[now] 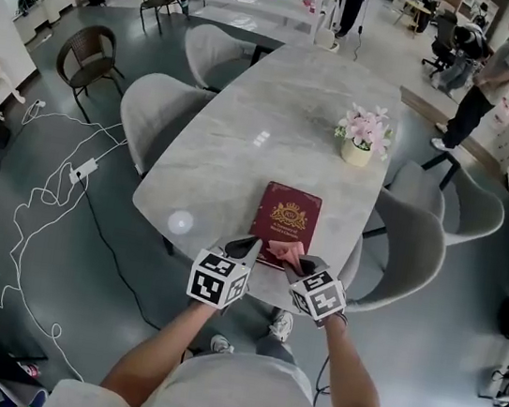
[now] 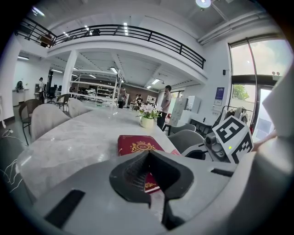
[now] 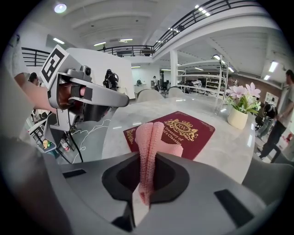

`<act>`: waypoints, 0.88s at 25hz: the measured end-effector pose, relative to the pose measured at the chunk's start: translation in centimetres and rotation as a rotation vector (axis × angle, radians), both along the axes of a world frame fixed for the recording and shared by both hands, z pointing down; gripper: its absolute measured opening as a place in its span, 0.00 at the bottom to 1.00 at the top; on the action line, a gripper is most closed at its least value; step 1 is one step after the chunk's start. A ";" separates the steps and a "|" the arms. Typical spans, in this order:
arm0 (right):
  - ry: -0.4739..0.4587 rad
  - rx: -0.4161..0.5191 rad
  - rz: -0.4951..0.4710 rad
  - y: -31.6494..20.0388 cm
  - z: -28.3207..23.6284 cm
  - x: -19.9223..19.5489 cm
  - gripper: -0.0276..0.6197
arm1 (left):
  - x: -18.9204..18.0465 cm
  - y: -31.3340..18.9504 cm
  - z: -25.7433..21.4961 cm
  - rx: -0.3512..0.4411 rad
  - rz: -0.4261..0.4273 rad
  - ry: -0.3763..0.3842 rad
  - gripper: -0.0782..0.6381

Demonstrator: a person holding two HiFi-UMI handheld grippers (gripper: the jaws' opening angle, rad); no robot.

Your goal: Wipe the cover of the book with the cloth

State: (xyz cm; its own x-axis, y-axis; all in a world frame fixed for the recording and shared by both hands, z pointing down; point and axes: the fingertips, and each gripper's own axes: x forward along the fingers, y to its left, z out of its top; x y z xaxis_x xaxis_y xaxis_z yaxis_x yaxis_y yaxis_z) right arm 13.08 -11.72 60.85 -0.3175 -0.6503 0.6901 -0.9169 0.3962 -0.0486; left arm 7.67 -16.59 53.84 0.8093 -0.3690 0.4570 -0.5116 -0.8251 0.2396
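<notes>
Table (image 1: 277, 116) first: a big pale slab running away ahead of both grippers. The red book (image 1: 287, 217) lay flat on it just beyond the tips, cover up, I'd guess so it was ready to wipe. The pink cloth (image 3: 148, 137) was pinched in the right gripper (image 1: 300, 269), with a fold sticking out over the book's near end. The left gripper (image 2: 147, 156) had its jaws pressed together on nothing, beside the book's near-left corner, maybe to steady it. The book's near edge was hidden behind both grippers, so contact was anyone's guess.
</notes>
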 end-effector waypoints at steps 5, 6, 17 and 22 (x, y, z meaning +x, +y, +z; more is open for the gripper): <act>-0.018 0.000 -0.011 0.9 -0.2 -0.9 0.07 | 0.2 0.1 0.0 -0.005 0.010 0.002 0.12; -0.019 -0.001 -0.014 1.0 -0.2 -1.0 0.07 | 0.3 0.1 0.0 -0.007 0.011 0.002 0.12; 0.006 0.062 -0.029 -0.6 -3.5 1.2 0.07 | 0.8 -1.1 -0.1 0.000 -0.010 -0.001 0.12; 0.030 0.130 -0.045 -3.4 -6.7 3.0 0.07 | 1.3 -1.8 -0.5 0.007 -0.032 -0.003 0.12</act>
